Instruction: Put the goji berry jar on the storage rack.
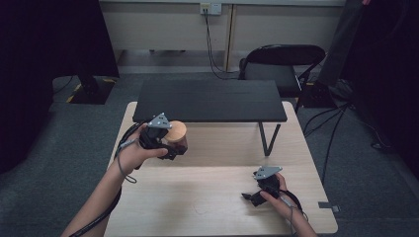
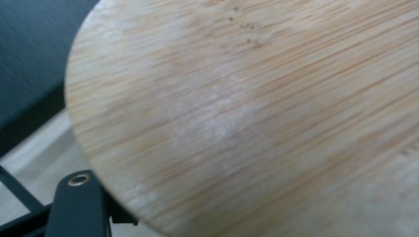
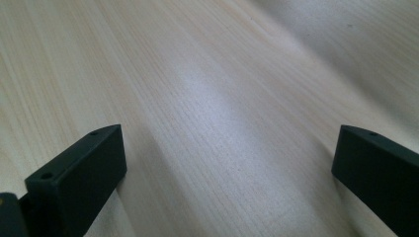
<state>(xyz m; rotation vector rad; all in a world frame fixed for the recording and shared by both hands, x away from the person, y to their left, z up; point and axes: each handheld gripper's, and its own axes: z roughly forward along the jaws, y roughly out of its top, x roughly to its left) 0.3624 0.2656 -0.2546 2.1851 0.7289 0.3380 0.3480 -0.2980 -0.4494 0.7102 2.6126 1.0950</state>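
Note:
A dark jar with a round bamboo lid (image 1: pixel 177 131) hangs above the left part of the light wooden table (image 1: pixel 212 212), close to the front edge of the black shelf. My left gripper (image 1: pixel 173 148) is shut on the jar's dark body, just below the lid. In the left gripper view the bamboo lid (image 2: pixel 257 113) sits very close, with one black jaw beside its lower left rim. My right gripper (image 1: pixel 250 197) rests low at the table's front right. Its jaws (image 3: pixel 227 168) stand wide open over bare wood, with nothing between them.
A low black shelf (image 1: pixel 210 101) on thin metal legs spans the back of the table. Behind it stands a black chair (image 1: pixel 281 61). Cables run over the grey carpet at the right. A black stand base (image 1: pixel 89 89) sits on the floor at the far left.

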